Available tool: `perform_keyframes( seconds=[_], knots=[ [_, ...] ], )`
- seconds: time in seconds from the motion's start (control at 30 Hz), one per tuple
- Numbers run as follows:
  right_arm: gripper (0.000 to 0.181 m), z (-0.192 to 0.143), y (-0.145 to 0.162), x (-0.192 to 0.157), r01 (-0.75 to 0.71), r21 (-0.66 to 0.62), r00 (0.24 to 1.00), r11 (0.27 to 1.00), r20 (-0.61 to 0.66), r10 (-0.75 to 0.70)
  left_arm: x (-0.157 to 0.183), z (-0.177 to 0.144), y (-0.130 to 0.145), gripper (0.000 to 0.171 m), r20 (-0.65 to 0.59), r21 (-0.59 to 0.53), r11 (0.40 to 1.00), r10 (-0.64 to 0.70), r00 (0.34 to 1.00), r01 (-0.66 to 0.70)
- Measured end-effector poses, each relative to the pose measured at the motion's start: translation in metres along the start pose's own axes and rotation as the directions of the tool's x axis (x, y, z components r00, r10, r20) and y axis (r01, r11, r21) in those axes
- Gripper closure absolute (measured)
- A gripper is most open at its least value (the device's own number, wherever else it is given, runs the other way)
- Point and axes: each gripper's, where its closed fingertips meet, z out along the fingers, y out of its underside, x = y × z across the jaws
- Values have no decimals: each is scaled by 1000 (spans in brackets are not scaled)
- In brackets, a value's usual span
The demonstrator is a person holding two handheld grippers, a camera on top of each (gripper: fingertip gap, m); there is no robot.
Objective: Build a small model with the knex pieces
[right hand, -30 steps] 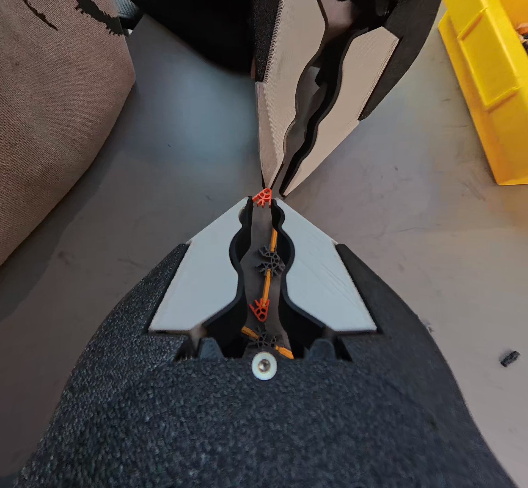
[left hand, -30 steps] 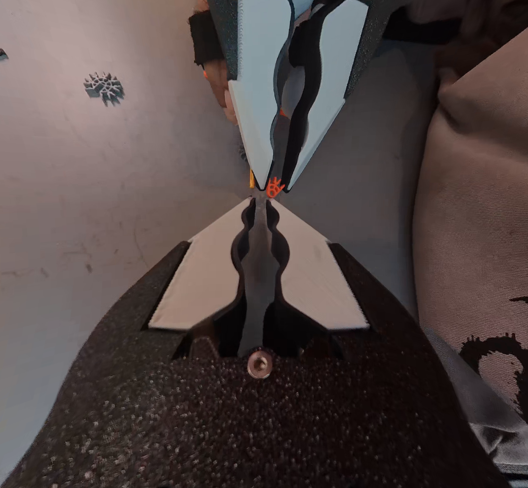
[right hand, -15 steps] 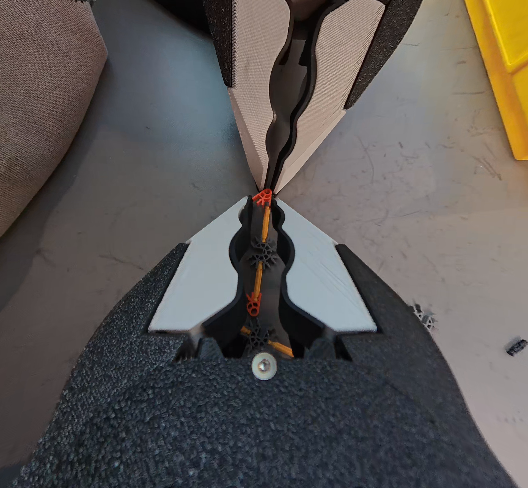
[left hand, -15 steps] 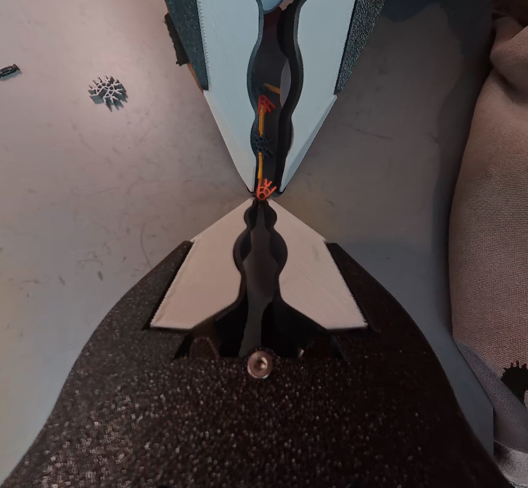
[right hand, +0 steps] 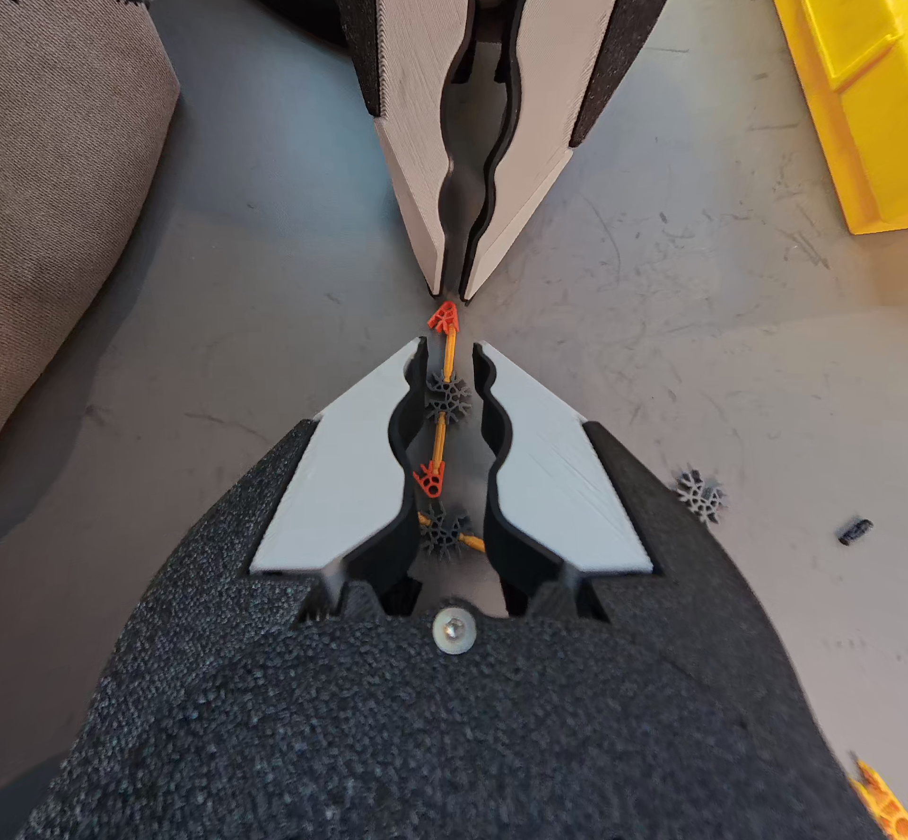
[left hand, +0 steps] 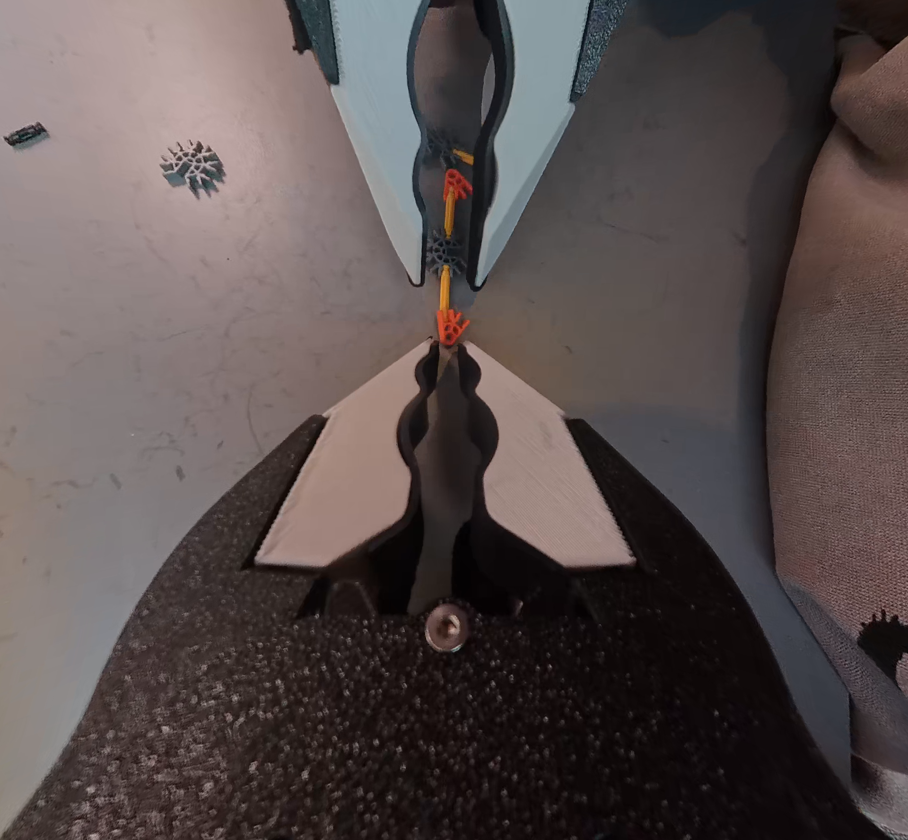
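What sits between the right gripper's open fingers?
Between the right gripper fingers lies a chain: grey snowflake connectors, yellow rods, an orange connector. Its near end is hidden by the gripper body; its far orange tip nears the left gripper.

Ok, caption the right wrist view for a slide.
Right gripper open around a rod-and-connector chain on the grey table, left gripper shut opposite.

The right tongs [right hand: 449, 342] now stand parted around the rod-and-connector chain [right hand: 444, 416], where a second ago they were pinched on it. The left tongs [left hand: 446, 343] have drawn back from the chain's orange end connector [left hand: 452, 325], their tips nearly together and just short of it. More of the chain now shows beyond the right tongs' tips.
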Motion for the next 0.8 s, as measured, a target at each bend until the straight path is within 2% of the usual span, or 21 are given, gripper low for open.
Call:
perform_keyframes(
  seconds=[0.2, 0.6, 0.8],
  knots=[
    [180, 4, 10, -1, -25, -54, 1000, 998, 15, 26, 2, 4, -1, 163, 12, -7, 999, 46, 999, -46],
    [181, -6, 4, -3, -36, -13, 999, 999, 12, 36, 1, 5, 0, 165, 10, -10, 1000, 30, 1000, -30],
    [181, 1, 7, -4, -32, -45, 999, 998, 10, 33, 3, 6, -1, 165, 4, -10, 999, 31, 1000, -31]
  ],
)
